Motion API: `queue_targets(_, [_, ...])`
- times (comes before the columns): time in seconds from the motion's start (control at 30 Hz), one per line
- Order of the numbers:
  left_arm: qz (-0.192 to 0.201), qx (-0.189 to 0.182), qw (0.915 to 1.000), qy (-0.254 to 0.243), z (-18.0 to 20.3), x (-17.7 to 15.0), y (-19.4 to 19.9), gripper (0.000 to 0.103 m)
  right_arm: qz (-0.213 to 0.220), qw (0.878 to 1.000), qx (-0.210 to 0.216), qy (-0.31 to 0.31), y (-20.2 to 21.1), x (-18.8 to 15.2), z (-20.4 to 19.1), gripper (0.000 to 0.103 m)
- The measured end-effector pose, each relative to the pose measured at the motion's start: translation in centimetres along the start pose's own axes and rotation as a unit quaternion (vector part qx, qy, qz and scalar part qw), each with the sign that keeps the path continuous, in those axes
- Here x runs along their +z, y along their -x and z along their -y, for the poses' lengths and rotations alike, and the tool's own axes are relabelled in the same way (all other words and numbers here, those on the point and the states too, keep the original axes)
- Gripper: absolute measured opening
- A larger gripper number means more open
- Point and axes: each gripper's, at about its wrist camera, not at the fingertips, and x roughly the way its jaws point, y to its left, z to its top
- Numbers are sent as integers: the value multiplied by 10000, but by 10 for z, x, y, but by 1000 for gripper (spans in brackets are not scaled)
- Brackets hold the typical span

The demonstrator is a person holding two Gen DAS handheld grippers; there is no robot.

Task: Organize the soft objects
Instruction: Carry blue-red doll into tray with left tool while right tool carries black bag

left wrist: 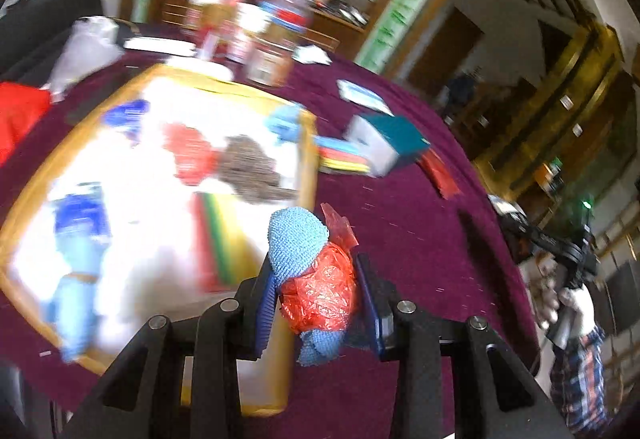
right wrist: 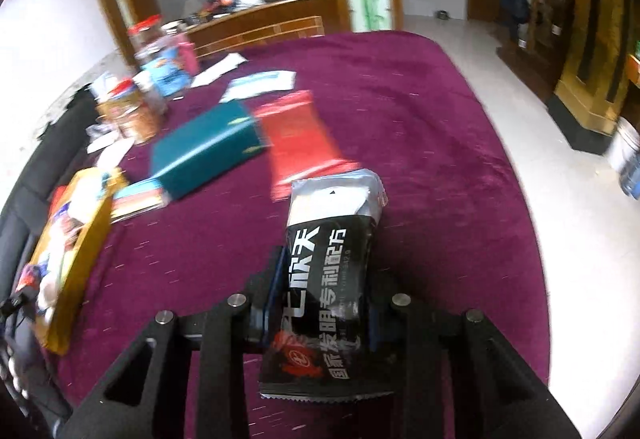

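Observation:
My left gripper (left wrist: 316, 279) is shut on a bundle of blue knitted cloth and crinkled red plastic (left wrist: 316, 279), held above the maroon table beside the right edge of a wooden-rimmed tray (left wrist: 308, 159). The tray holds several soft things: blue cloths, a red item, a brown woolly piece (left wrist: 252, 167). My right gripper (right wrist: 324, 279) is shut on a black and silver soft packet with white Chinese lettering (right wrist: 328, 271), held above the table. A red packet (right wrist: 296, 135) lies just beyond it. The tray shows at the left in the right wrist view (right wrist: 80, 239).
A teal box (right wrist: 208, 147) and a stack of coloured sheets (left wrist: 344, 159) lie mid-table. Jars and bottles (left wrist: 272, 39) stand at the far side. White papers (right wrist: 260, 83) lie near them. The other hand-held gripper shows at the right edge (left wrist: 560, 251).

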Motion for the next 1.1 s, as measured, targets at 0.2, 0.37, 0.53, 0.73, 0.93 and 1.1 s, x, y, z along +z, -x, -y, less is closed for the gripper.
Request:
queue_targets(0.2, [229, 495, 9970, 548, -57, -7, 25, 39, -55, 9967, 704, 406, 7, -7, -75, 32])
queue_targets(0.37, [121, 451, 9964, 706, -71, -19, 20, 39, -194, 9887, 1228, 840, 6, -14, -146, 32])
queue_targets(0.53, [-51, 220, 9978, 630, -63, -19, 1, 41, -414, 9779, 1636, 1232, -1, -23, -214, 32])
queue_targets(0.73, [-249, 426, 9981, 368, -53, -16, -18, 61, -618, 9670, 1855, 1633, -12, -31, -278, 32])
queue_targets(0.93, [53, 316, 9979, 567, -69, -21, 16, 74, -796, 9575, 1966, 1957, -26, -35, -323, 32])
queue_targets(1.1, [528, 462, 9945, 783, -91, -24, 53, 74, -1144, 9484, 2107, 2074, -53, -32, -356, 32])
